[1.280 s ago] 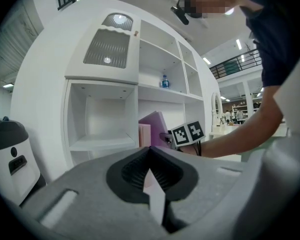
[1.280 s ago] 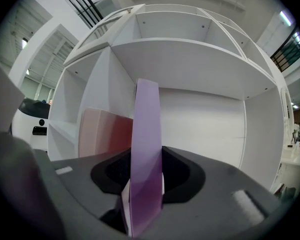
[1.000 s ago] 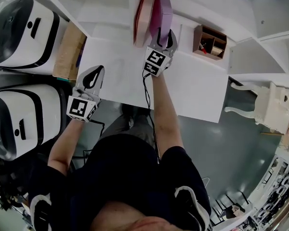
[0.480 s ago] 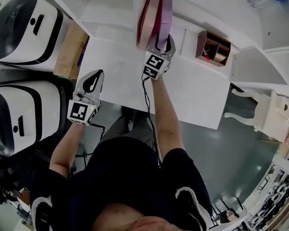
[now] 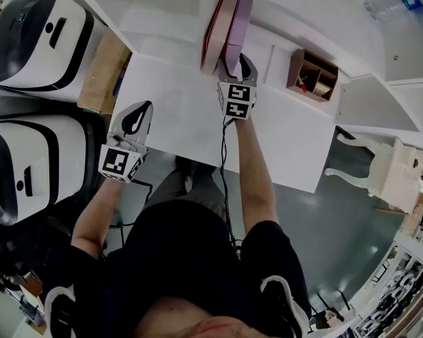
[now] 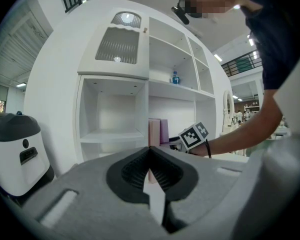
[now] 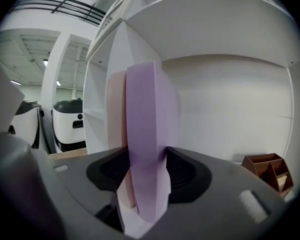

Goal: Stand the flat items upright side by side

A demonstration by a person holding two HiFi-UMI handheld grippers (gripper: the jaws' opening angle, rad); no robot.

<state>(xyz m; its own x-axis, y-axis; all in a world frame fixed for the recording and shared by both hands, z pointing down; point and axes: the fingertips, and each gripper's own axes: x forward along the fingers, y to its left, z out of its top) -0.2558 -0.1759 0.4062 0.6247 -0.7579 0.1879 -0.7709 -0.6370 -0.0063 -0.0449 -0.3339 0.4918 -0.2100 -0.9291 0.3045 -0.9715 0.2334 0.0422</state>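
- Right gripper [image 7: 145,151] has its jaws spread around the lower end of the purple book [image 7: 147,114]. They have just been opening, and the pads stay close beside the two covers without a clear squeeze.
- Purple book stands upright on the white table [image 5: 176,104], inside the low compartment of the white shelf unit [image 7: 225,94].
- Pink book [image 7: 116,114] stands upright just beside the purple book, on its left in the right gripper view, cover against cover.
- In the head view, both books reach into the shelf opening, and the right gripper is at their near end.
- Left gripper [image 6: 150,148] has its jaws pressed together with nothing between them. It hovers over the left part of the table, well apart from the books.
- Small wooden organiser [image 5: 314,72] sits on the table to the right of the books.
- Water bottle [image 6: 175,77] stands on an upper shelf.
- Two white and black machines [image 5: 35,37] stand left of the table.
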